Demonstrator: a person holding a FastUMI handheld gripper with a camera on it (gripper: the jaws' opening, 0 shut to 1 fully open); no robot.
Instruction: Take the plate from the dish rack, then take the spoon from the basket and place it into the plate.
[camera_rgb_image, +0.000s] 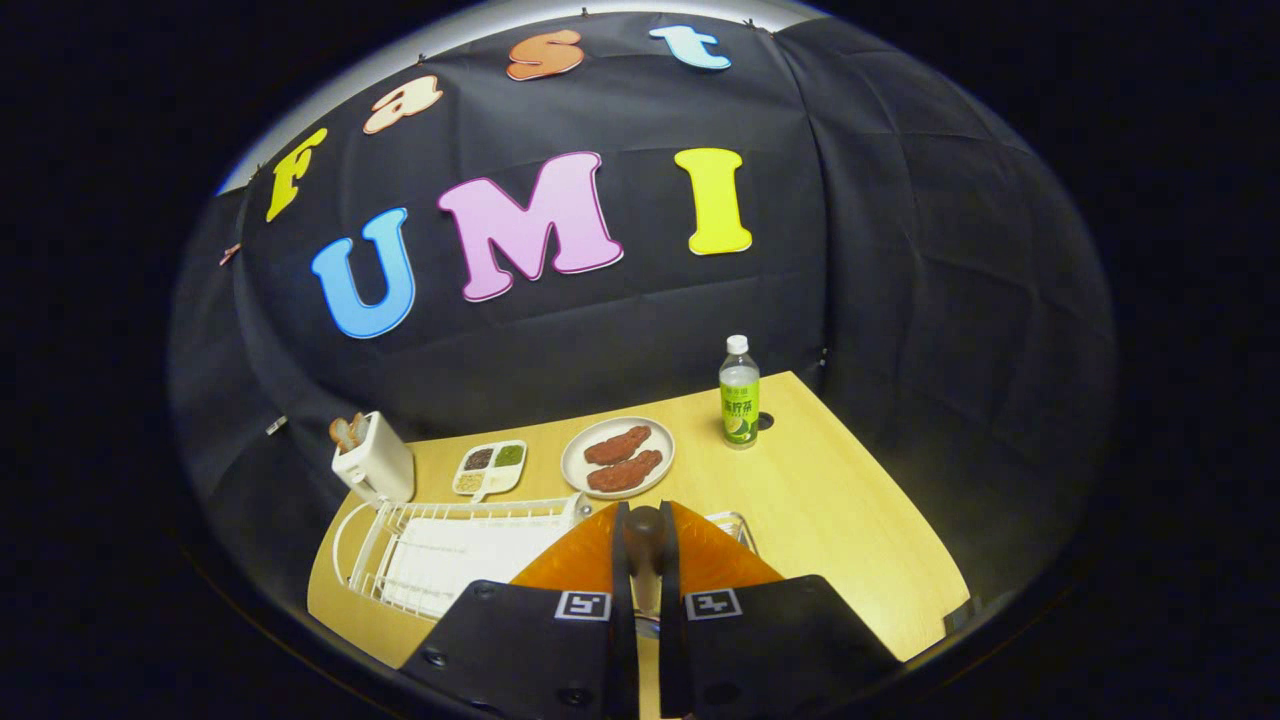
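On the near side of the bench (850, 520) the claw (645, 540) stands narrow, its fingers pressing a brown spoon handle (645, 527) between them. To its left lies the white rack (450, 555). Beyond the fingers sits a plate (572, 462) with two brown pieces, a bottle (739, 392) to the right, a toaster (375, 462) far left.

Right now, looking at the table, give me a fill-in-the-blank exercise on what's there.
1. The clear plastic bottle with a green label has a ___ cap.
2. The round white plate holds ___ brown pieces of food.
3. The gripper, fingers close together with something brown between them, sits at a plate coloured ___.
4. Beside the white wire dish rack stands a white ___.

Missing words: white; two; orange; toaster
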